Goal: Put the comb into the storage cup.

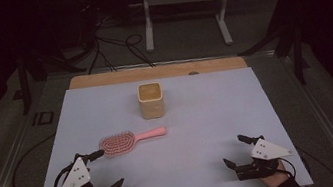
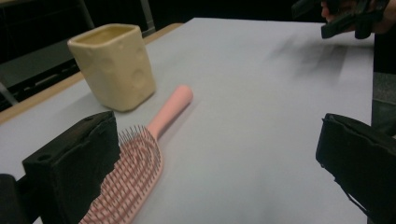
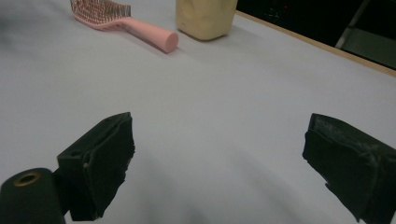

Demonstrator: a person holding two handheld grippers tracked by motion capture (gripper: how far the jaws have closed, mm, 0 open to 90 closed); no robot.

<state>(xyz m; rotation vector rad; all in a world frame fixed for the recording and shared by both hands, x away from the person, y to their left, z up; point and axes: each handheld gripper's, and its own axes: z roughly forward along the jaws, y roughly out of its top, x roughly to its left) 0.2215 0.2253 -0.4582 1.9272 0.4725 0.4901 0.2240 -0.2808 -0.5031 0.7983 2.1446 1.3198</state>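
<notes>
Hovering wide open near the desk's front-left corner, the left gripper (image 1: 104,170) holds nothing, one jaw just beside the pink hairbrush (image 1: 129,140) mid-desk; right gripper (image 1: 233,149), front-right, gapes empty too.

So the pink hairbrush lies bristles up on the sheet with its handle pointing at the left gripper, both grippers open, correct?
Not quite. The high view shows the pink hairbrush with its bristle head, not its handle, toward the left gripper; the handle points away, toward the middle of the table. The rest holds: it lies bristles up on the pale sheet, and the left gripper and right gripper are both open.
</notes>
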